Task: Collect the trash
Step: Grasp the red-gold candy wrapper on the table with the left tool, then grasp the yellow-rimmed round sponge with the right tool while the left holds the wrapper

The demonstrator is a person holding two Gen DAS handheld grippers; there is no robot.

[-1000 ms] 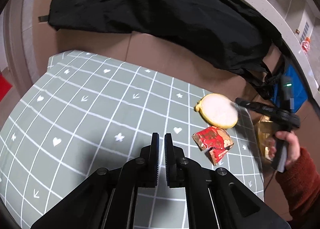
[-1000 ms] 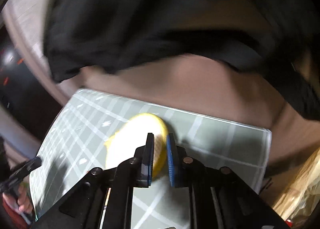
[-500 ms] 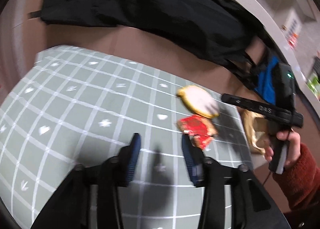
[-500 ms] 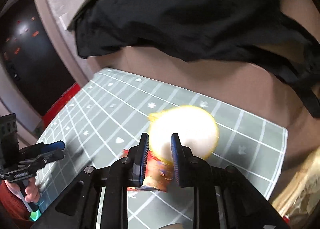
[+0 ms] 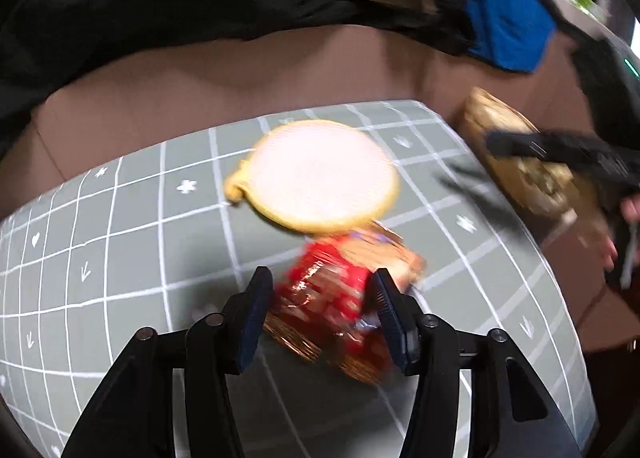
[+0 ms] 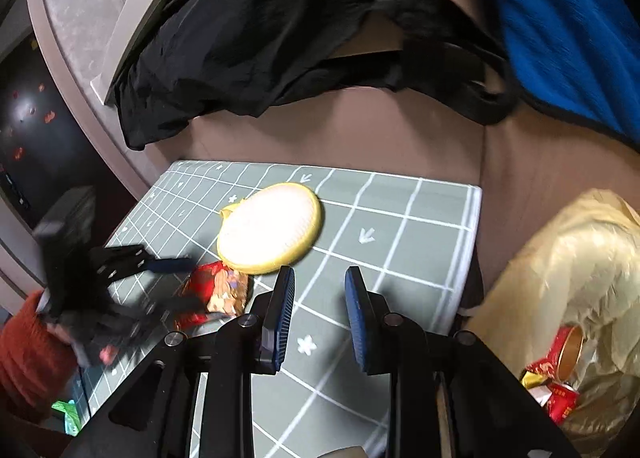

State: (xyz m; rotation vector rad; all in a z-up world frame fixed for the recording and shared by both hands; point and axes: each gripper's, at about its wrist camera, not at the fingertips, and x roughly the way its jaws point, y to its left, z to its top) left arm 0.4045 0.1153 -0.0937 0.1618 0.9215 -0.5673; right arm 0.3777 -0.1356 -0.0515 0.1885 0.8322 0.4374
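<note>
Left gripper [image 5: 320, 308] has its jaws spread and opening, the red wrapper [image 5: 340, 294] lying between them, pads not pressing it. Right gripper [image 6: 320, 310] also stands apart and opening, nothing between its fingers, only bare mat [image 6: 420, 242] below.

Black cloth [image 6: 248, 38] drapes the far edge of the brown table [image 6: 360, 138], blue fabric [image 6: 560, 18] beside it. On the grey gridded mat the yellow-rimmed disc [image 6: 270, 228] touches the wrapper's far end. At the mat's right side, a gold bag [image 6: 568, 278] holds red scraps [image 6: 560, 398].
</note>
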